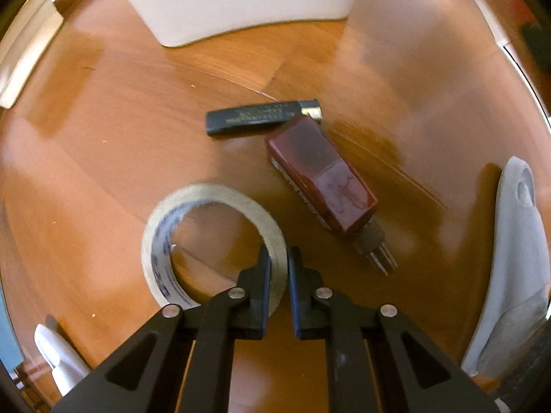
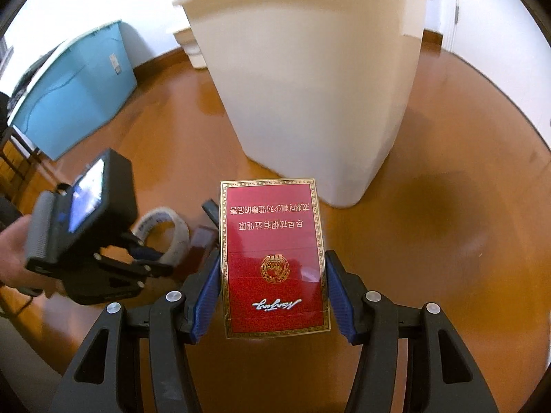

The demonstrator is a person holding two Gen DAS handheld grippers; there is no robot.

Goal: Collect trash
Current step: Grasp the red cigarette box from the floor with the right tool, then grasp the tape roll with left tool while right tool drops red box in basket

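Observation:
A roll of clear tape [image 1: 162,237] lies on the wooden floor [image 1: 103,158]. My left gripper [image 1: 278,254] points down and is shut on the roll's rim, one finger inside the ring and one outside. Beyond it lie a black flat lighter-like stick [image 1: 255,120] and a dark red box [image 1: 320,175] with a ribbed end. My right gripper [image 2: 272,258] is shut on a red cigarette pack [image 2: 272,227] with gold trim, held above the floor in front of the tall white trash bin [image 2: 310,86]. In the right wrist view the left gripper [image 2: 151,254] sits at the tape roll [image 2: 179,237].
The white bin's base [image 1: 241,0] stands just past the items. A white shoe [image 1: 516,258] lies at the right and another white shoe [image 1: 58,358] at the lower left. A blue storage tub [image 2: 75,82] stands by the far wall. A hand [image 2: 13,251] holds the left gripper.

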